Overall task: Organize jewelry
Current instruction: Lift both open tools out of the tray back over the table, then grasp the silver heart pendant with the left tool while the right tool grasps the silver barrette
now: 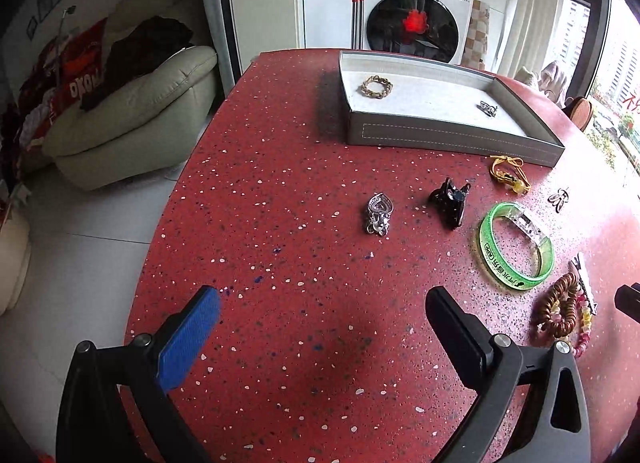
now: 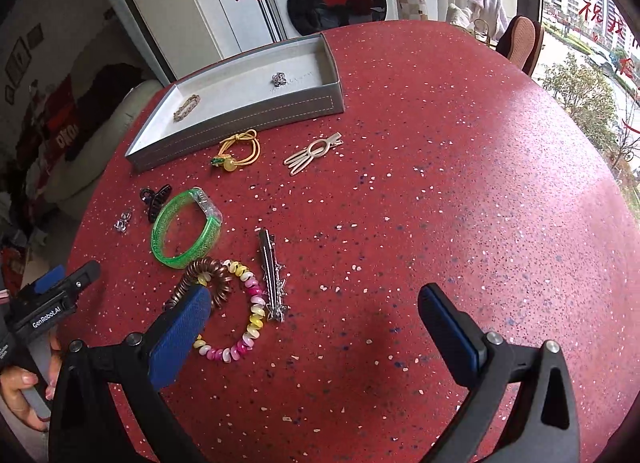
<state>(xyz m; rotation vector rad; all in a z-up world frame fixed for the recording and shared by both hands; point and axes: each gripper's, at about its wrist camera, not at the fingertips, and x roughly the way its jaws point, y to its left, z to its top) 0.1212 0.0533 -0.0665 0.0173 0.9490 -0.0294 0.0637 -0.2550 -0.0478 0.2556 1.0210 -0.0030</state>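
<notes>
A grey tray (image 1: 452, 141) (image 2: 240, 123) at the far side of the red table holds a gold chain bracelet (image 1: 376, 86) (image 2: 187, 107) and a small silver piece (image 1: 488, 107) (image 2: 279, 79). Loose on the table lie a silver heart piece (image 1: 377, 213), black claw clip (image 1: 450, 199), green bangle (image 1: 516, 245) (image 2: 186, 227), yellow cord bracelet (image 2: 239, 151), brown coil tie (image 2: 204, 277), pink-yellow bead bracelet (image 2: 244, 323), silver bar clip (image 2: 272, 277) and gold hair clip (image 2: 314, 151). My left gripper (image 1: 322, 305) is open and empty, short of the heart piece. My right gripper (image 2: 314, 303) is open and empty, over the bead bracelet.
The red speckled table (image 2: 440, 183) has a curved edge on the left, with white floor and a pale sofa (image 1: 132, 111) beyond. A washing machine (image 1: 416, 11) stands behind the tray. The left gripper body shows in the right wrist view (image 2: 52, 303).
</notes>
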